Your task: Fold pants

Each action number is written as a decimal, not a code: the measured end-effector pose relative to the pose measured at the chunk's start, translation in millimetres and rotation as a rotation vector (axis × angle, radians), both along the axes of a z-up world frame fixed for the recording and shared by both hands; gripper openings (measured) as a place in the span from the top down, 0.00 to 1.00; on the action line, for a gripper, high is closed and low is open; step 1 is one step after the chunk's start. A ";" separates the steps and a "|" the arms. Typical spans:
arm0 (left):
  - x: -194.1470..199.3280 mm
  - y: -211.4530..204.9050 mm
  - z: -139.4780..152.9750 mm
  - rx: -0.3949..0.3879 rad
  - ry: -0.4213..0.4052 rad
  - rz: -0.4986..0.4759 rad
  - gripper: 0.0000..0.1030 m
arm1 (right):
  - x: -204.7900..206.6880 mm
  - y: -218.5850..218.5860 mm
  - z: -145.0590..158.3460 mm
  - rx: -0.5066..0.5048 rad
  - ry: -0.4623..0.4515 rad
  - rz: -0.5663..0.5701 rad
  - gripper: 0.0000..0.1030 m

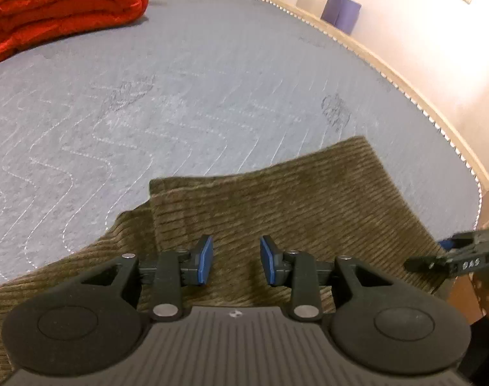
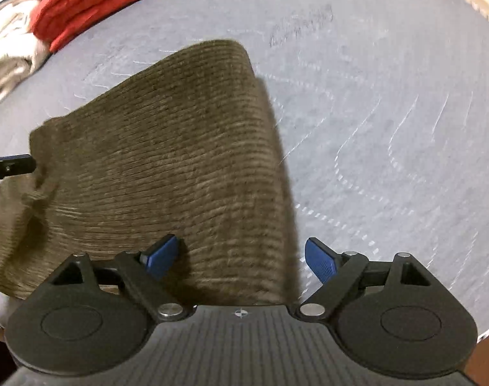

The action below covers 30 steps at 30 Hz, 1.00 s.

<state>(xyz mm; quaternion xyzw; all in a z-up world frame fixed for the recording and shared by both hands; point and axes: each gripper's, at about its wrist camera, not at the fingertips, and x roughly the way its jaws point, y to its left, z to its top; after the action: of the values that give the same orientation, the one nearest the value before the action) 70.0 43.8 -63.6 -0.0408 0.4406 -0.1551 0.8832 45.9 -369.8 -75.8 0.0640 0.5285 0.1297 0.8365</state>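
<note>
The olive corduroy pants (image 1: 276, 206) lie folded on the grey quilted bed (image 1: 180, 90), filling the lower middle of the left wrist view and the left centre of the right wrist view. The left tongs (image 1: 236, 262) hang over the cloth, partly parted, gripping nothing. The right tongs (image 2: 241, 259) gape wide over the fold's edge, empty. A red folded duvet (image 1: 57, 9) sits upper left.

The pants (image 1: 276, 206) are olive-brown with fine corduroy ribs. The bed (image 1: 180, 96) cover is grey-blue, quilted in pale wavy dashed stitching, with a white scalloped edge. The quilt (image 1: 57, 9) is bright red. Each gripper (image 1: 236, 259) is black with blue pads (image 1: 205, 259).
</note>
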 end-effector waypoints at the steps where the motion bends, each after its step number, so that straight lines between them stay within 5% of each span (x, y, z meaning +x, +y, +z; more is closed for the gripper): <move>1: -0.5 -5.7 0.3 -0.006 -0.005 0.000 0.62 | -1.4 1.1 -0.5 0.016 0.012 -0.004 0.16; 4: -4.3 -11.3 6.7 -0.016 -0.021 -0.002 0.60 | -1.6 3.0 -0.4 0.033 0.028 -0.014 0.18; 10: -5.6 -23.2 9.4 -0.071 -0.031 -0.002 0.55 | -9.7 7.6 3.1 0.054 -0.001 -0.036 0.58; 12: -7.9 -27.5 13.3 -0.121 -0.038 -0.010 0.41 | -15.7 11.6 10.7 0.050 -0.041 -0.026 0.73; 17: -13.6 -38.7 28.5 -0.338 -0.046 -0.074 0.18 | -72.4 75.0 52.7 -0.138 -0.422 0.270 0.78; 20: -15.4 -46.0 34.1 -0.432 -0.043 -0.115 0.17 | -109.8 110.6 66.3 -0.162 -0.594 0.457 0.78; 26: -15.0 -50.4 32.7 -0.327 -0.044 -0.079 0.18 | -147.5 154.1 65.2 -0.185 -0.743 0.682 0.79; 28: -14.5 -43.7 28.5 -0.279 -0.035 -0.040 0.30 | -152.4 162.1 66.8 -0.170 -0.762 0.723 0.79; 30: -14.8 -32.0 25.7 -0.266 -0.026 -0.018 0.60 | -153.3 168.9 68.5 -0.150 -0.769 0.747 0.79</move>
<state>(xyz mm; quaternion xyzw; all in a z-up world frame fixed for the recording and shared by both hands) 55.2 11.7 -37.9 -0.1515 0.4052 -0.2205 0.8742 -107.4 -200.9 -7.3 -0.2406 0.1789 0.3943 0.8687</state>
